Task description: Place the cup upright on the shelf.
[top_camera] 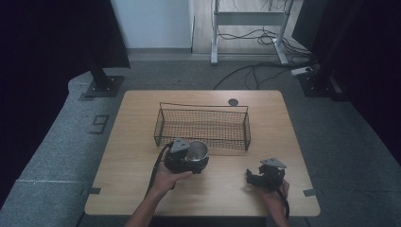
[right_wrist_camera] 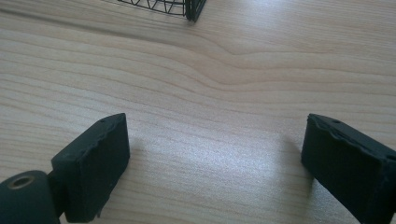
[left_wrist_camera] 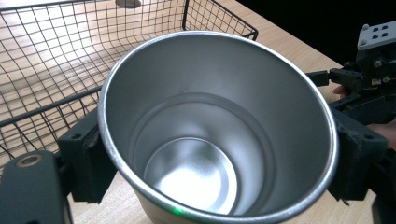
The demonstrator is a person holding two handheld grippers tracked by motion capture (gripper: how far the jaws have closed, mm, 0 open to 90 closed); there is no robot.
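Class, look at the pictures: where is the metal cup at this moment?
In the high view the metal cup sits left of centre, held upright between the left gripper's jaws just outside the wire basket's near wall.

The cup point(left_wrist_camera: 215, 135) was brushed metal, smooth and softly glossy inside. The basket point(top_camera: 203, 124) was thin black wire mesh. The counter point(right_wrist_camera: 224, 70) was pale, matt wood grain. The gripper pads point(right_wrist_camera: 95, 163) were matt black, rough-edged.

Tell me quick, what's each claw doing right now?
Left gripper: closed on the metal cup, beside the wire basket.
Right gripper: open, holding nothing, over the table.
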